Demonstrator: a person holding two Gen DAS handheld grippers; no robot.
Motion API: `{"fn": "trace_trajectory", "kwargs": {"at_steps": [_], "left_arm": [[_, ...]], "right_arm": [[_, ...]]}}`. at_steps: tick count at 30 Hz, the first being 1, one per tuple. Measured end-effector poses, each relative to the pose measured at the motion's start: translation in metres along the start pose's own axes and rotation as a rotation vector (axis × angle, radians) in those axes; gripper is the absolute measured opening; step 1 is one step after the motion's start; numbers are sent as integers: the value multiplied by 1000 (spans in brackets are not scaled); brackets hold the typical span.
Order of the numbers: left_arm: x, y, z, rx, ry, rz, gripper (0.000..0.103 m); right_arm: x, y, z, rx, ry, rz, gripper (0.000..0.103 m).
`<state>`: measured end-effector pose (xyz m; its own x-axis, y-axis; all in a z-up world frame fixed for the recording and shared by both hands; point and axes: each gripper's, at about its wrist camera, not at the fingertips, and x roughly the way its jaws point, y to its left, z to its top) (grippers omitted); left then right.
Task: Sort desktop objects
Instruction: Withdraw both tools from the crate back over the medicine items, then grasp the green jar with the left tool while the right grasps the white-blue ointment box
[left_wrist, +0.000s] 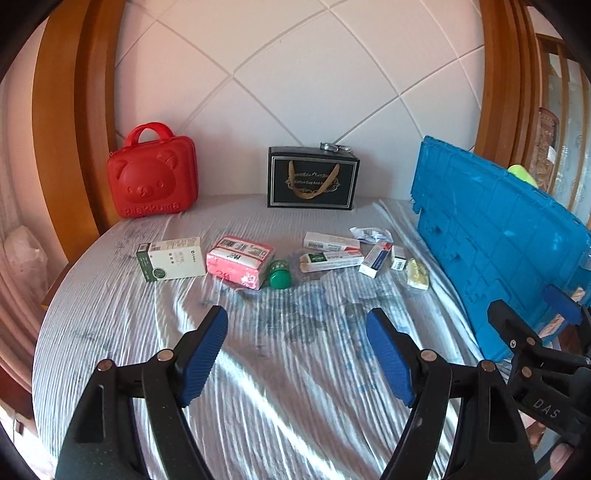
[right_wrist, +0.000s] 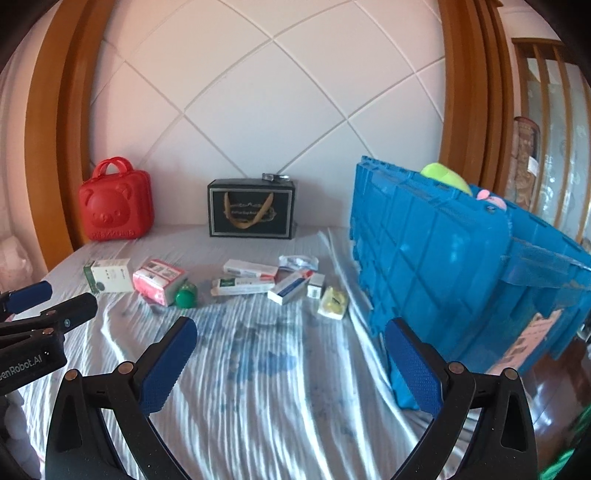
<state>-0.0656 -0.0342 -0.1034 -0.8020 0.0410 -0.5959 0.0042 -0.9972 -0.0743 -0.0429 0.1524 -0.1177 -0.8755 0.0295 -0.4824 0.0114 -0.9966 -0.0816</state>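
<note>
Legible text: "Rilakkuma" embossed on red case (left_wrist: 152, 173); "DAS" on right gripper (left_wrist: 533, 304); "...enRobot.AI" on left gripper (right_wrist: 55, 299); box labels too small to read.

- Bare striped sheet (left_wrist: 280, 369) lies open ahead of both my claws, up to the row of small boxes (left_wrist: 330, 258).
- The blue crate (right_wrist: 436, 266) walls off my right side.
- Red case (left_wrist: 153, 177) and black box (left_wrist: 312, 181) block the back wall.

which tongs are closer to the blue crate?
Right. The right tongs sit beside the blue crate, one finger overlapping its lower edge; the left tongs are further left, over the striped cloth.
</note>
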Motion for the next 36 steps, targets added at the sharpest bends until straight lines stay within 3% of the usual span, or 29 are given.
{"fn": "trace_trajectory", "kwargs": {"at_steps": [7,13,22,36], "left_arm": [[61,5,9,-32,102,100,77],[112,11,11,-67,208,122,77],[184,8,27,-46,287,88,77],[308,6,36,1,367,56,75]], "right_arm": [[80,-11,5,4,107,48,103],[139,-16,7,-12,184,61,103],[203,-17,9,5,288,61,103],[310,-20,11,78,378,-6,103]]}}
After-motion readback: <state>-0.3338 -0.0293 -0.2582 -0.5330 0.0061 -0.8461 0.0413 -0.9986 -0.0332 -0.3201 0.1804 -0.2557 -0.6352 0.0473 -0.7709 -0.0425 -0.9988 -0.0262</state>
